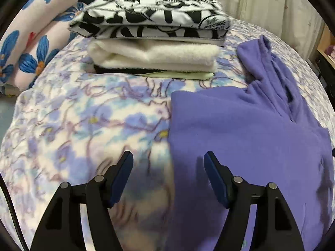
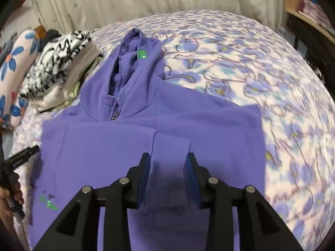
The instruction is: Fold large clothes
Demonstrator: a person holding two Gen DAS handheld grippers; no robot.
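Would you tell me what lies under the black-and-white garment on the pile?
Under the black-and-white garment lies a folded cream fleece, then a dark layer and a pale green one. Anything deeper is covered.

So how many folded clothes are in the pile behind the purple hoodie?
4 visible: black-and-white printed piece on top, cream fleece under it, a thin black layer, pale green piece at the bottom. More may be hidden.

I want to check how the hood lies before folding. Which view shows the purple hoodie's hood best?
The right wrist view: the hood lies open toward the camera, showing its lining, green label and zipper top. The left wrist view catches the hood only side-on at the right, bunched and partly blurred.
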